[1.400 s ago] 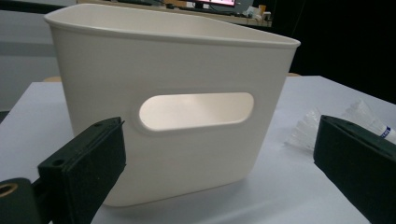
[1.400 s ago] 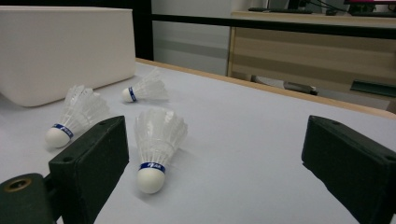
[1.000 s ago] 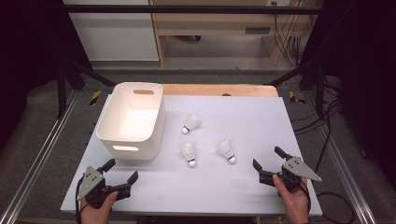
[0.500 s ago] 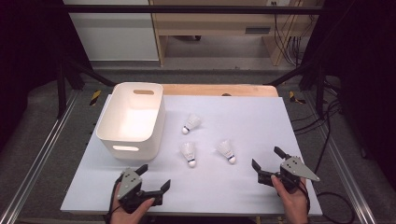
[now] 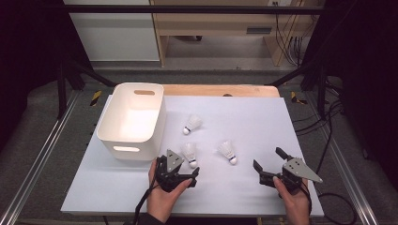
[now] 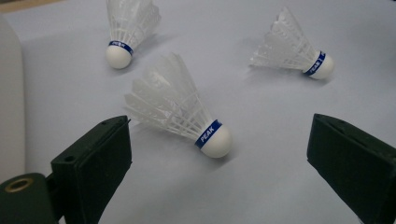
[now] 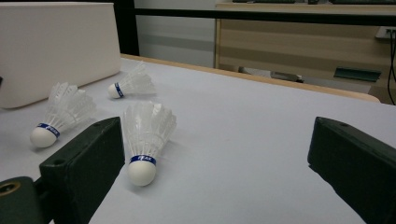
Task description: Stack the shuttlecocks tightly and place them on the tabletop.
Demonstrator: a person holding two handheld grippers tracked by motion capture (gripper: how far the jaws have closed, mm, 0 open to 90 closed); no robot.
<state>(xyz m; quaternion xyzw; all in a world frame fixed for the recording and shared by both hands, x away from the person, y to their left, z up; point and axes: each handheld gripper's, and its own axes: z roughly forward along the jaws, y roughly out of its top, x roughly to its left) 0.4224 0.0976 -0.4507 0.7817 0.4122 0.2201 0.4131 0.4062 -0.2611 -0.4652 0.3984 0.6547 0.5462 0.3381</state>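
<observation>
Left gripper (image 5: 177,174): held low over the table's near edge, just in front of the white bin; jaws wide apart after closing a little just now, nothing gripped, pads clear of everything.
Nearest shuttlecock (image 6: 187,112): lying on its side on the table, ahead of the left gripper's jaws and roughly centred between them in the left gripper view; cork end with blue band pointing toward the right-hand jaw, feathers toward the left-hand one; not touched by either pad.
Same shuttlecock, high view (image 5: 190,153): just beyond the left gripper, close beside the bin's near right corner.
2nd shuttlecock (image 5: 227,152): on the table between the 2 grippers, cork toward the near edge; near the left-hand jaw in the right gripper view (image 7: 145,140), untouched.
3rd shuttlecock (image 5: 192,124): farther back, beside the bin's right wall, cork pointing left.
Right gripper (image 5: 271,167): at the near right of the table, in a hand; jaws spread wide, holding nothing.
White bin (image 5: 109,133): upright on the left part of the table, inside bare as far as visible.
Table (image 5: 263,117): pale sheet, wooden strip at the far edge.
</observation>
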